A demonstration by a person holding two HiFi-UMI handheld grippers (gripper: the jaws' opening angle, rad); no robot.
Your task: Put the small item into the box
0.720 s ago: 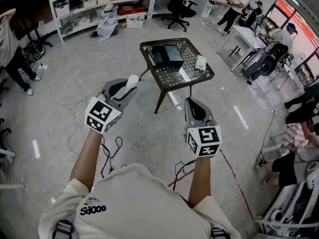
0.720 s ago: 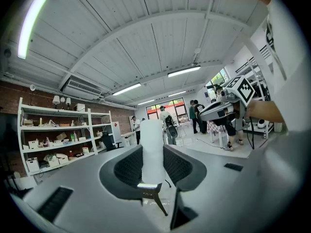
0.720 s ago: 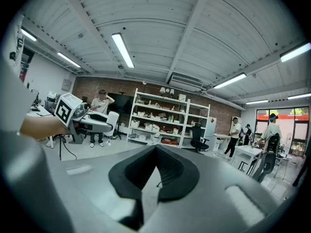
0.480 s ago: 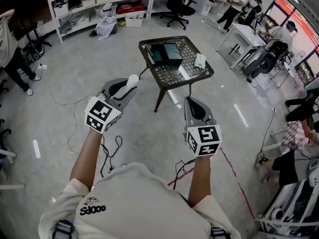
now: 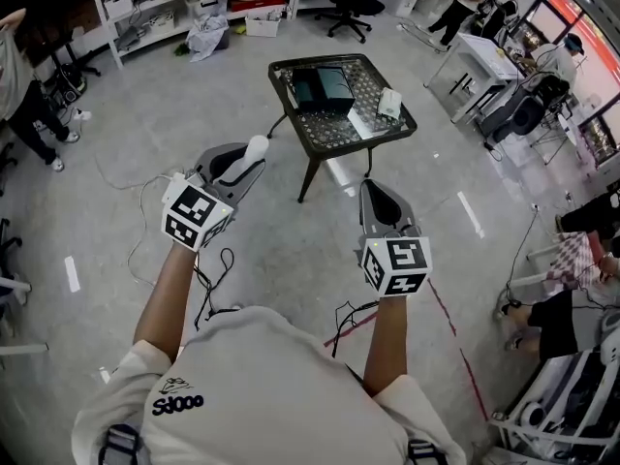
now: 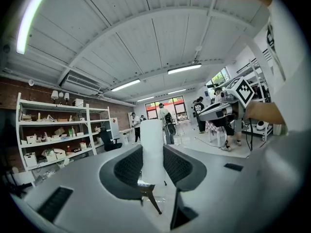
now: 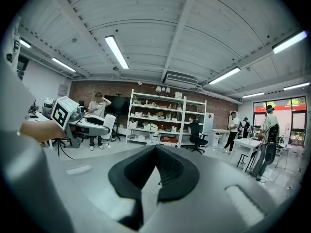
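A white cylindrical item [image 5: 256,150] stands upright between the jaws of my left gripper [image 5: 248,166], which is shut on it. In the left gripper view the item [image 6: 151,149] fills the gap between the dark pads [image 6: 177,165]. My right gripper [image 5: 374,195] is shut and holds nothing; its pads meet at the tip in the right gripper view [image 7: 155,148]. Both grippers hang over the floor, short of a small black mesh table [image 5: 380,141]. On that table sits a dark open box [image 5: 325,87].
A small white object [image 5: 390,105] and a flat white piece [image 5: 364,125] lie on the table beside the box. Cables [image 5: 215,289] trail over the grey floor below me. White shelves [image 5: 160,13] stand behind; several people and desks [image 5: 484,61] are at the right.
The head view has shifted slightly, so the table and shelves sit higher in the picture. Both grippers keep their pose, the left still holding the white item.
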